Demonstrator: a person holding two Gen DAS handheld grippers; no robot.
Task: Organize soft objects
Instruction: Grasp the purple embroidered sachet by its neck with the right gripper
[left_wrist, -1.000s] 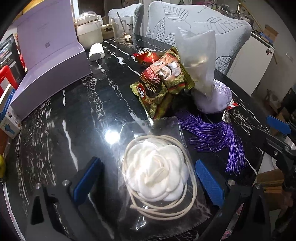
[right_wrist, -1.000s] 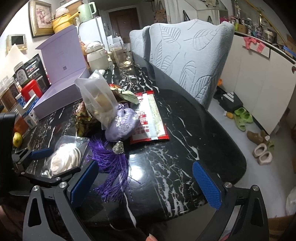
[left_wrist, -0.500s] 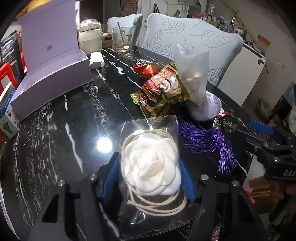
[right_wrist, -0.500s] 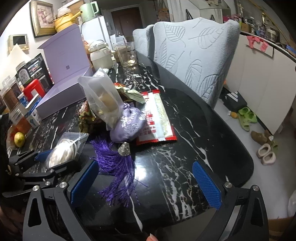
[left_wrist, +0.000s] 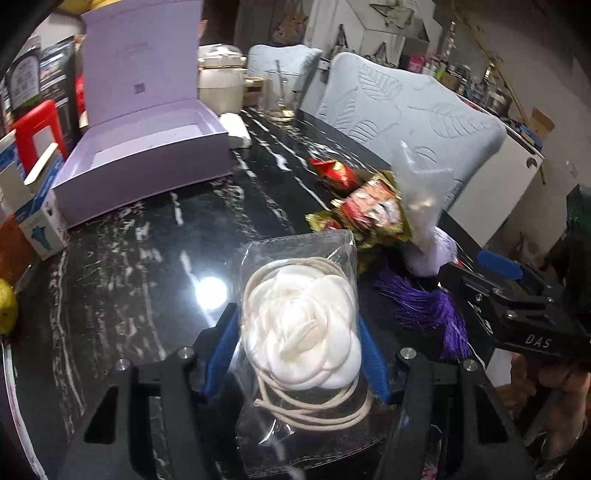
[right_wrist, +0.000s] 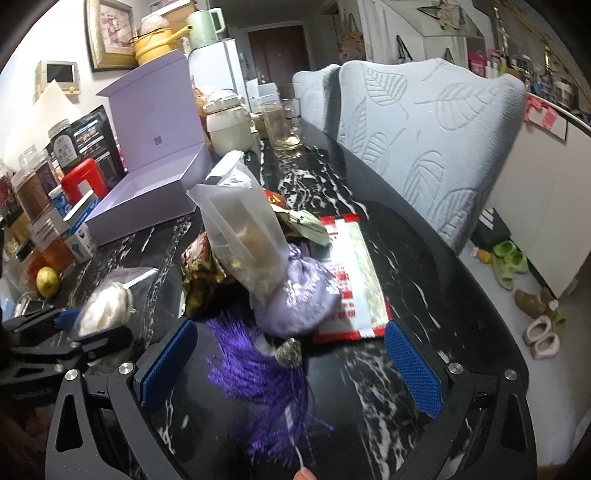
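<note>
table (left_wrist: 122, 258): black marble | chairs (right_wrist: 436, 147): pale leaf-embossed | door (right_wrist: 277, 51): dark

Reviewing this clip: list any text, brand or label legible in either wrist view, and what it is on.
"DAS": white letters on the black body of the right hand-held gripper.
Purple box: a small square code on the lid, unreadable.
Snack packets: print blurred.
Red-and-white packet: print too small.
Jars and cartons at the table's left edge: labels unreadable.

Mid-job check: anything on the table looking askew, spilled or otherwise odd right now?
Nothing spilled. The translucent bag stands tilted, propped on the lilac pouch, with snack packets heaped beside it. The purple tassel fans loose across the table. The left gripper holds the bagged white flower.
</note>
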